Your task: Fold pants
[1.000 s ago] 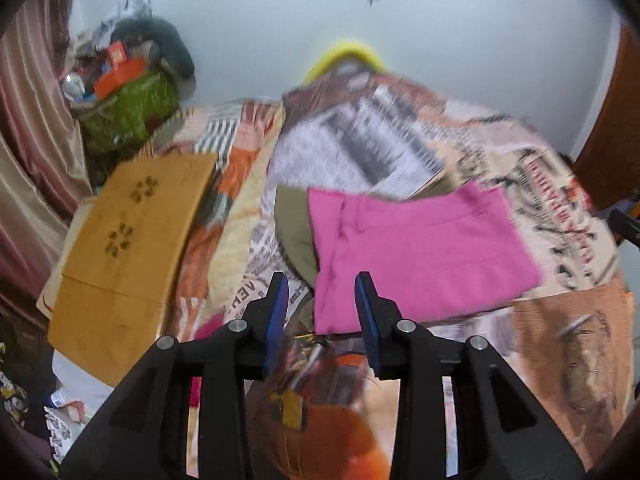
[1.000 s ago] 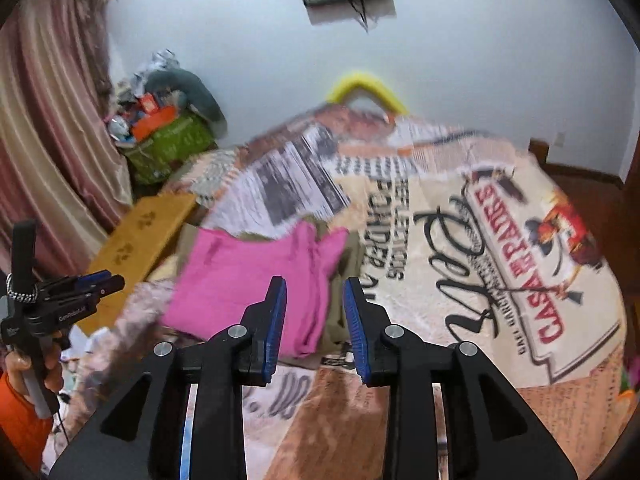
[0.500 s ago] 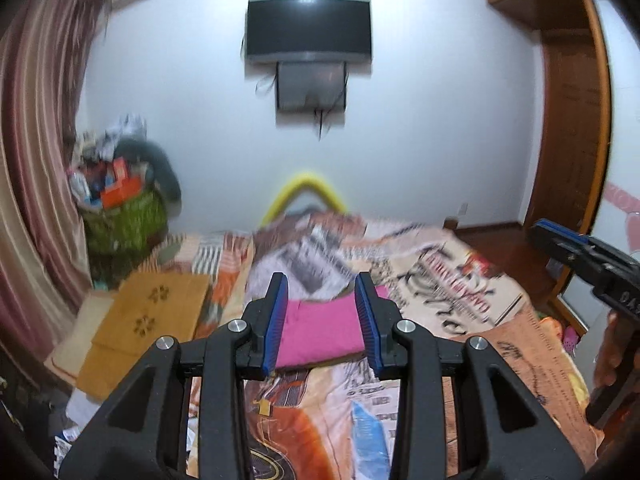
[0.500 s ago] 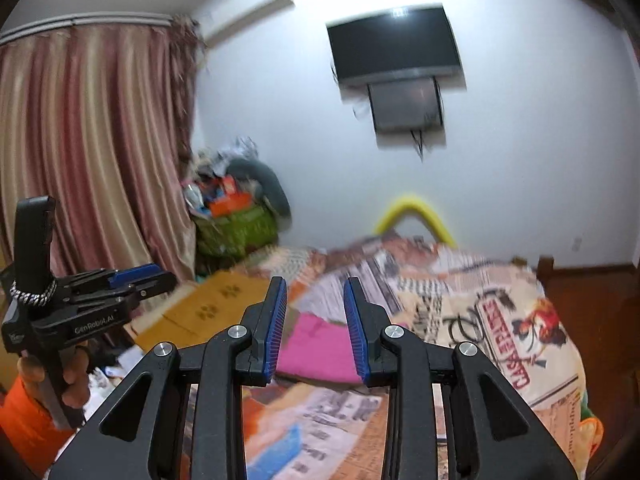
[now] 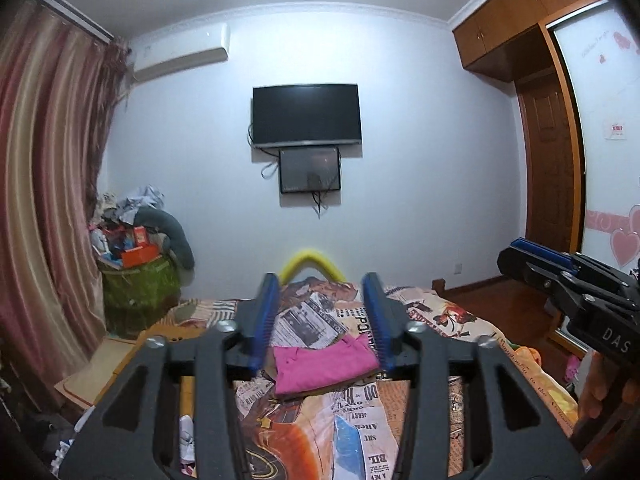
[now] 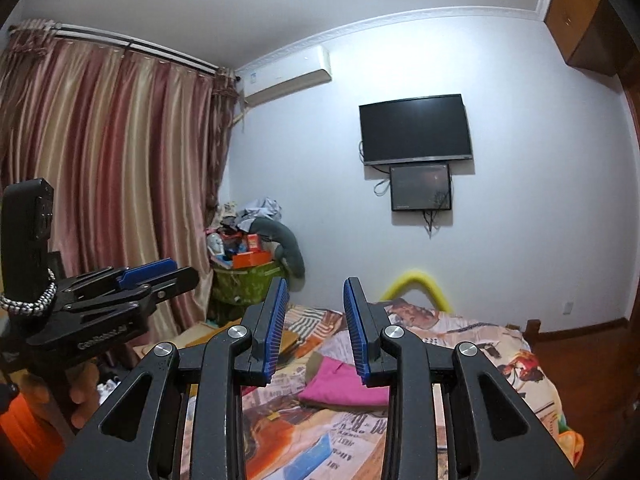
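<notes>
We face a bedroom wall with a dark television (image 5: 307, 114) over the bed (image 5: 448, 320). Our left gripper (image 5: 320, 316) is opening on nothing; our right gripper (image 6: 314, 322) stands parted, empty. The pink pants (image 5: 324, 364) lie folded on the bed, well apart. Reaching back could snag and undo the fold

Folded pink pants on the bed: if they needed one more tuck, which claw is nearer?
Neither clearly: left claw and right claw both hang empty, well back from the folded pink pants; they already look folded.
</notes>
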